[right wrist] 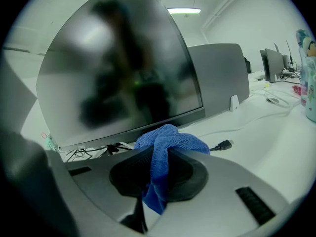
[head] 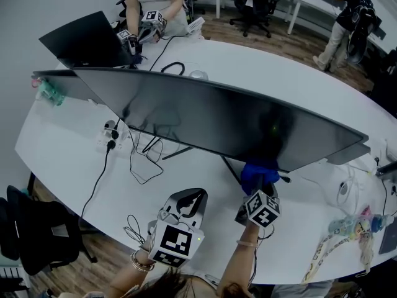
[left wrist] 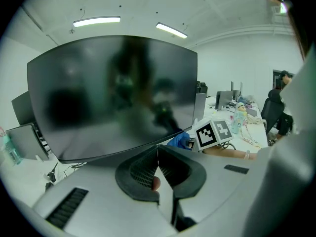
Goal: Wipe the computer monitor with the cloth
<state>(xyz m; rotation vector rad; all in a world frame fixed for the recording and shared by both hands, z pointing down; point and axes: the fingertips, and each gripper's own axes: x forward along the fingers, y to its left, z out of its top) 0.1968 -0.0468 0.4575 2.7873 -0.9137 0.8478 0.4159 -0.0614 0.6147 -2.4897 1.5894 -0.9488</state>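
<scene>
A wide curved monitor with a dark screen stands across the white table. In the head view my right gripper is at the monitor's lower edge, right of its stand, shut on a blue cloth. In the right gripper view the cloth bunches out between the jaws of my right gripper, just below the screen. My left gripper hovers over the table in front of the monitor, left of the right one. Its jaws are shut with nothing between them, facing the screen.
A power strip with cables lies under the monitor's left half. A laptop and another person's grippers are at the far side. A second monitor's back, a loose cable plug, bottles and a chair surround the spot.
</scene>
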